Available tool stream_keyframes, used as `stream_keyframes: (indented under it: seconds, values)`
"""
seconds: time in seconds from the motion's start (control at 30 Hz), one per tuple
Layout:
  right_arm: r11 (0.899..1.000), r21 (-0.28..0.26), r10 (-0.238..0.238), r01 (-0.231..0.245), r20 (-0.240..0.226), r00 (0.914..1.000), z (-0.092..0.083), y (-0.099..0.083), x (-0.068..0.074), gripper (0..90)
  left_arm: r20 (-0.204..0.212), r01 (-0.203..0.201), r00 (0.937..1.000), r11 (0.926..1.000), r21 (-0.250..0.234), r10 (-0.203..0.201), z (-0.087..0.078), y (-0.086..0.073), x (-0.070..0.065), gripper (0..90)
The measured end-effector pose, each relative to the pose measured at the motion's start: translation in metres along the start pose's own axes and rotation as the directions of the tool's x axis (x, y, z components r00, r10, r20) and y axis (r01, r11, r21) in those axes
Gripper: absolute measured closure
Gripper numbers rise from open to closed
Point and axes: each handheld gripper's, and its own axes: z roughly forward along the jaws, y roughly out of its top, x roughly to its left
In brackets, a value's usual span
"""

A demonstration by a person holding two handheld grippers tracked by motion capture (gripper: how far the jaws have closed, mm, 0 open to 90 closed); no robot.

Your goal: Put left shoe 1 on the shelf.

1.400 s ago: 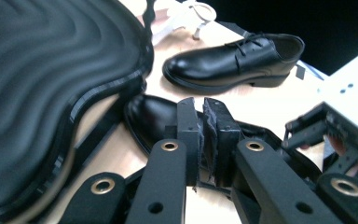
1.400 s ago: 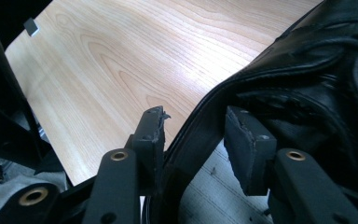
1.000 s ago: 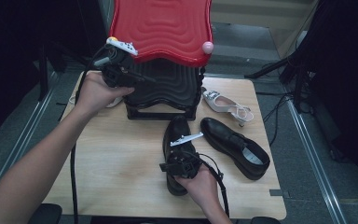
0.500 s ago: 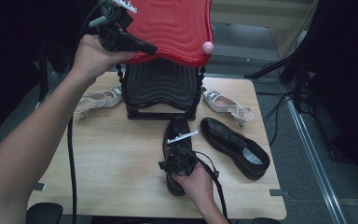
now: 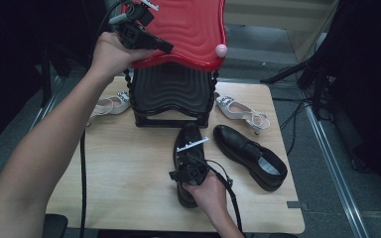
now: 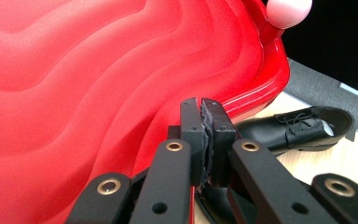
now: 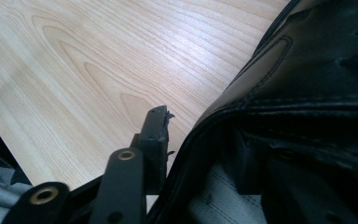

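High view, upper left of frame: left gripper (image 5: 166, 48) clamped on the edge of the glossy red wavy-ribbed plastic lid (image 5: 193, 29), raised over the black ribbed box (image 5: 173, 94). Left gripper view adds detail: jaws pressed together w/ the red rim pinched betw. them, pink round knob (image 6: 286, 10) top right of frame.

Centre-bottom of the high view: right gripper (image 5: 191, 166) at the heel opening of a black leather lace-up shoe (image 5: 188, 141); long axis runs up-down the frame, toe twd the box. Right gripper view shows what the overhead can't: one jaw outside the collar, other inside, jaws have just been closing on the collar; can't tell if pads press yet.

Second black leather shoe (image 5: 250, 156) lies diagonal, right of centre. Two white strappy heeled sandals (image 5: 240, 113) flank the box. Light wood-grain tabletop (image 5: 124, 178); dim room, grey floor.
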Motion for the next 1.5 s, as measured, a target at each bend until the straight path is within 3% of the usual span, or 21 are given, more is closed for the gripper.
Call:
stream_keyframes:
  seconds: [0.1,0.17,0.23,0.3,0.37,0.57,0.7,0.97,1.17,1.23,1.5]
  values:
    - [1.000,0.003,0.011,-0.011,-0.006,0.9999,-0.001,0.001,-0.002,68.9,-0.015,0.002,0.9999,1.0000,-0.003,-0.002,0.000,0.000,0.002,88.4]
    - [1.000,0.003,0.017,-0.017,-0.014,0.9998,-0.001,0.001,-0.004,71.1,0.006,0.010,0.9999,0.9999,-0.010,-0.010,0.000,-0.001,0.005,88.3]
    - [1.000,0.007,0.023,-0.023,-0.017,0.9996,-0.002,0.001,-0.005,73.5,-0.004,0.016,0.9999,0.9998,-0.012,-0.016,0.000,-0.001,0.007,88.3]
    - [1.000,0.015,0.025,-0.025,-0.014,0.9996,-0.002,0.002,-0.006,75.4,-0.039,0.019,0.9990,0.9998,0.006,-0.019,0.002,-0.001,0.009,88.5]
    - [0.999,0.020,0.038,-0.038,-0.022,0.9990,-0.002,0.002,-0.007,76.4,-0.026,0.041,0.9988,0.9991,0.008,-0.041,0.002,-0.002,0.013,88.8]
    - [0.998,0.056,0.036,-0.034,-0.047,0.9982,-0.010,0.002,-0.016,86.3,-0.028,0.030,0.9992,0.9994,0.014,-0.030,0.003,0.000,0.012,88.9]
    - [0.998,0.031,0.051,-0.048,-0.076,0.9958,-0.019,0.000,-0.023,87.0,-0.032,0.032,0.9990,0.9994,0.011,-0.032,0.003,-0.001,0.012,88.9]
    - [0.999,-0.028,0.033,-0.036,-0.097,0.9947,-0.037,-0.004,-0.033,87.2,-0.032,0.037,0.9988,0.9993,0.009,-0.037,0.004,-0.001,0.011,89.3]
    - [0.998,-0.050,0.033,-0.042,-0.167,0.9855,-0.049,-0.002,-0.042,87.4,-0.030,0.046,0.9985,0.9988,0.015,-0.045,0.003,-0.001,0.012,89.3]
    - [0.998,-0.053,0.026,-0.036,-0.186,0.9823,-0.051,0.000,-0.042,87.4,-0.029,0.043,0.9987,0.9990,0.016,-0.042,0.003,-0.001,0.012,89.3]
    - [0.996,-0.088,-0.006,-0.011,-0.191,0.9816,-0.067,0.005,-0.030,87.3,-0.024,0.050,0.9985,0.9986,0.016,-0.049,0.004,0.000,0.013,89.5]
